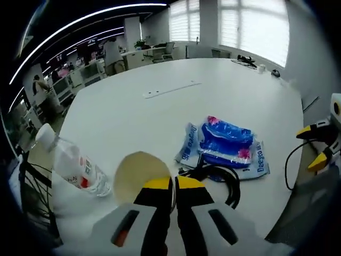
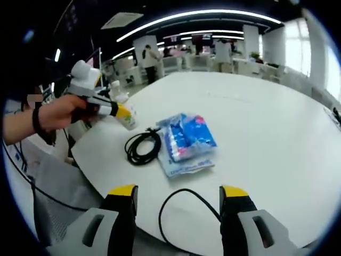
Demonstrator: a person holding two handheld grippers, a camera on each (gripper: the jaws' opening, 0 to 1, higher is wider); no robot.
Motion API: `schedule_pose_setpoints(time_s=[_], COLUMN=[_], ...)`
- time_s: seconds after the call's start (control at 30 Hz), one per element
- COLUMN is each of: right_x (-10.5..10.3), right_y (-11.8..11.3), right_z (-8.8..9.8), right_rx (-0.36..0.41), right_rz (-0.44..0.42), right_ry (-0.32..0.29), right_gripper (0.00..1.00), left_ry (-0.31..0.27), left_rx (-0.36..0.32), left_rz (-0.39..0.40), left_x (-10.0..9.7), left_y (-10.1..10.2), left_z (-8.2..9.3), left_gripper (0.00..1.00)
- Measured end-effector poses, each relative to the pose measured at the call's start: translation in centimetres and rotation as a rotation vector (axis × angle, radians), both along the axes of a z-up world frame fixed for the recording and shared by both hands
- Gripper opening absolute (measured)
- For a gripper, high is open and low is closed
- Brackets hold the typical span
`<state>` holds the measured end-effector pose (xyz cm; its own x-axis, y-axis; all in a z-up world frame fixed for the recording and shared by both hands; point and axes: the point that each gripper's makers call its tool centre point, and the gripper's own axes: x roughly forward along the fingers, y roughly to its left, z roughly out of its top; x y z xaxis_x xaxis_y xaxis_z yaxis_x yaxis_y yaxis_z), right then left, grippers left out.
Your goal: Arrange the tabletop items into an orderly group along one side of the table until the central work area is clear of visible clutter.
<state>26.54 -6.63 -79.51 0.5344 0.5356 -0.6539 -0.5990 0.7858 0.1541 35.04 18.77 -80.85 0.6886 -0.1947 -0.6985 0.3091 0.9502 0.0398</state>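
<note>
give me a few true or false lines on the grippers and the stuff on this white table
1. The left gripper is shut on a paper cup. True.
2. The right gripper holds the black cable. False: its jaws stand open, empty.
3. The blue packet lies flat on the table. True.
4. The plastic bottle lies across the blue packet. False: it is apart from it, near the table edge.

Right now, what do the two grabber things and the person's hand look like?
Both grippers, left gripper and right gripper, have black jaws with yellow tips on pale grey bodies. The left gripper body carries an orange-red mark. A thin black cable loops by the right gripper. The hand wears a dark wristband.
</note>
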Motion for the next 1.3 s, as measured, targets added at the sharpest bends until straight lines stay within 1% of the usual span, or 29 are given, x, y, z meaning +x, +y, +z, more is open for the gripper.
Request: schedule_pose_setpoints(time_s=[0.07,0.17,0.23,0.3,0.37,0.5,0.57,0.63,0.7,0.97,1.03,1.1,1.13,1.3], right_x=[0.1,0.4,0.3,0.4,0.5,0.4,0.4,0.6,0.8,1.2,1.2,1.1,1.1,1.0], right_y=[-0.3,-0.7,-0.8,-0.8,-0.8,-0.7,-0.6,-0.4,-0.3,-0.1,-0.1,-0.1,-0.1,0.1], right_z=[0.0,-0.2,-0.2,-0.3,-0.4,-0.4,-0.4,-0.5,-0.5,-0.4,-0.5,-0.6,-0.6,-0.3], right_rx=[-0.001,-0.003,-0.006,-0.010,-0.015,-0.020,-0.023,-0.024,-0.028,-0.043,-0.044,-0.049,-0.050,-0.052], right_rz=[-0.009,-0.018,-0.020,-0.019,-0.018,-0.014,-0.009,-0.006,-0.002,0.019,0.024,0.029,0.033,0.035], right_ry=[0.004,0.009,0.012,0.015,0.020,0.026,0.028,0.030,0.032,0.034,0.038,0.040,0.041,0.043], right_gripper=[0.63,0.63,0.63,0.62,0.62,0.62,0.62,0.62,0.62,0.61,0.61,0.61,0.61,0.61], left_ry=[0.006,0.017,0.019,0.027,0.036,0.056,0.063,0.065,0.067,0.061,0.058,0.056,0.055,0.048], left_rx=[0.007,0.060,0.076,0.097,0.114,0.134,0.140,0.144,0.142,0.153,0.145,0.153,0.163,0.163], left_rz=[-0.001,-0.003,-0.002,-0.003,-0.006,0.007,0.011,0.018,0.028,0.045,0.054,0.052,0.049,0.062], left_x=[0.2,1.0,0.9,1.5,1.5,1.6,2.3,2.7,2.6,4.0,4.2,4.3,4.5,5.6], left_y=[0.1,1.0,0.8,1.5,1.7,2.2,2.8,3.0,3.2,4.0,4.0,4.1,4.3,5.3], left_z=[-0.2,-1.1,-0.6,-1.0,-1.0,-1.9,-2.7,-3.1,-2.8,-3.3,-3.3,-3.3,-3.3,-3.3], left_gripper=[0.00,0.00,0.00,0.00,0.00,0.00,0.00,0.00,0.00,0.00,0.01,0.01,0.01,0.01])
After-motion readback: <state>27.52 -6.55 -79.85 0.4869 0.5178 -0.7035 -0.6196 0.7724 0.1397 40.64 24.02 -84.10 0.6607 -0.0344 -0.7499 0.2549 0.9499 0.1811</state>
